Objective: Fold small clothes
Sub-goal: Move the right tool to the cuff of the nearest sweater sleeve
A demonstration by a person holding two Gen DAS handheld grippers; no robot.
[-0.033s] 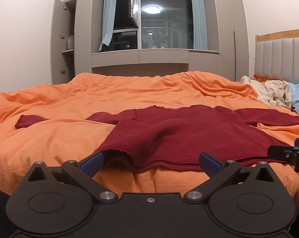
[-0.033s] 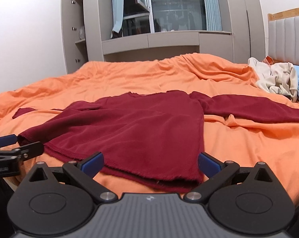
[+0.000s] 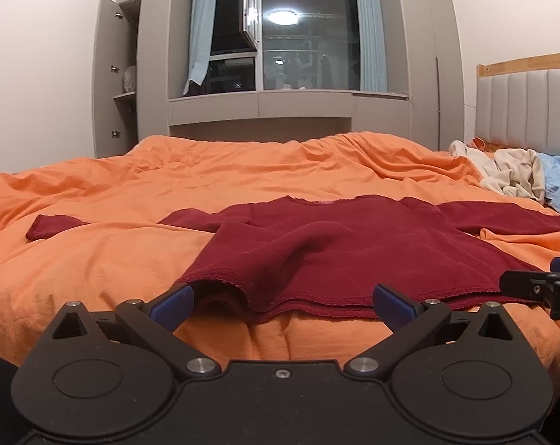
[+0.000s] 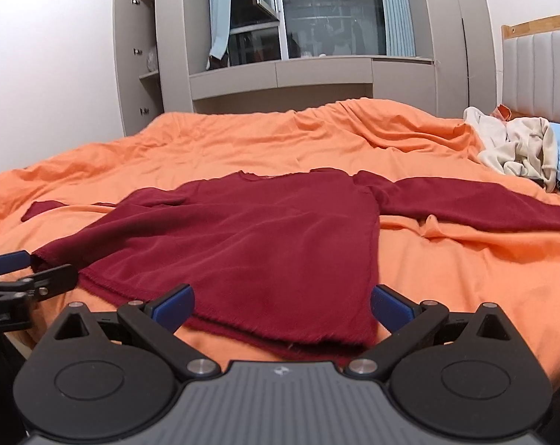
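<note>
A dark red long-sleeved top (image 3: 354, 248) lies spread on the orange bed cover (image 3: 94, 259), hem toward me, sleeves out to both sides; it also shows in the right wrist view (image 4: 265, 237). My left gripper (image 3: 283, 302) is open, its jaws wide apart at the hem's left part, holding nothing. My right gripper (image 4: 281, 302) is open at the hem's right part, the hem edge lying between its blue pads (image 4: 391, 306), not held. Each gripper shows at the edge of the other's view: the right one (image 3: 539, 285), the left one (image 4: 23, 270).
A heap of cream and blue clothes (image 3: 517, 178) lies at the right by the padded headboard (image 3: 528, 111). Behind the bed stand grey cabinets and a window ledge (image 3: 287, 104). The orange cover (image 4: 465, 259) is wrinkled around the top.
</note>
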